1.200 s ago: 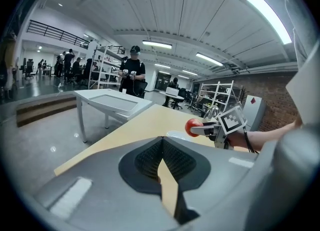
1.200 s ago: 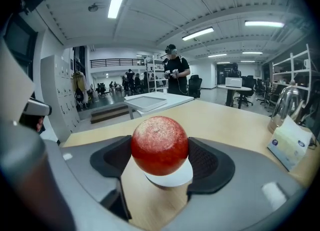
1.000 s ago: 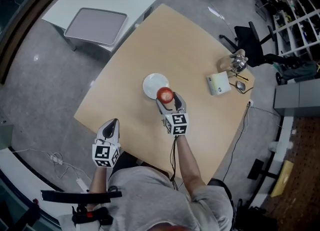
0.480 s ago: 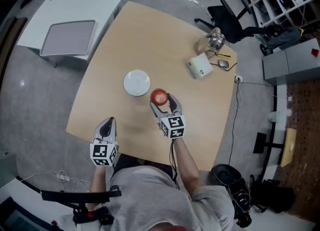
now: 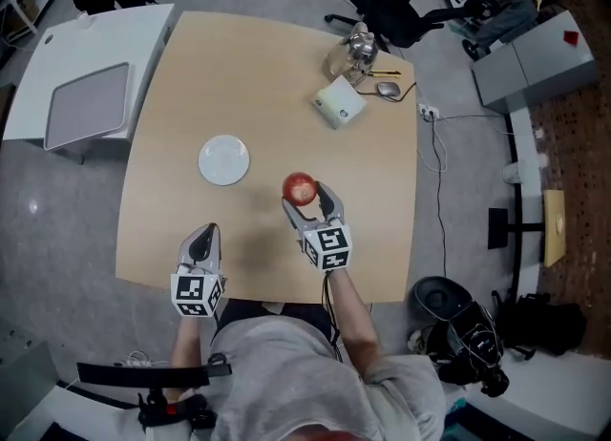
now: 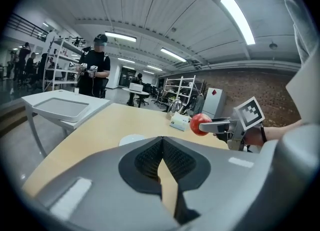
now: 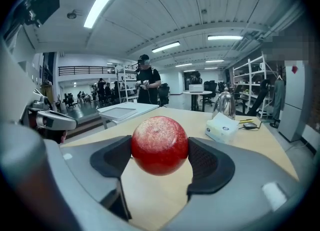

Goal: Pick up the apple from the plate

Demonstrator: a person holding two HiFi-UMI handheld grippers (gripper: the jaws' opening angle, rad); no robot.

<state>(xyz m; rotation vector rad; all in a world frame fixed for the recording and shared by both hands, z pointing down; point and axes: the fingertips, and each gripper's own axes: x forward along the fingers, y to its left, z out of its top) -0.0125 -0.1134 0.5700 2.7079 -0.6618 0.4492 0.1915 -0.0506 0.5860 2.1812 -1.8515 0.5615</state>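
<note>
The left gripper (image 6: 162,141) fills the foreground, its two dark jaws pressed together at the tips with nothing between them. Beyond them runs a tan table (image 6: 107,120). A white plate (image 6: 131,139) lies bare just past the jaw tips, slightly to the left. Ahead and to the right, the right gripper (image 6: 207,123) is held above the table with a red apple (image 6: 197,124) clamped between its jaws, its marker cube (image 6: 249,114) behind. Farther ahead stand a white tissue box (image 6: 180,121) and a glass jug (image 6: 175,107). Off to the far left is a white side table (image 6: 65,106), with a person (image 6: 95,75) standing behind it.
</note>
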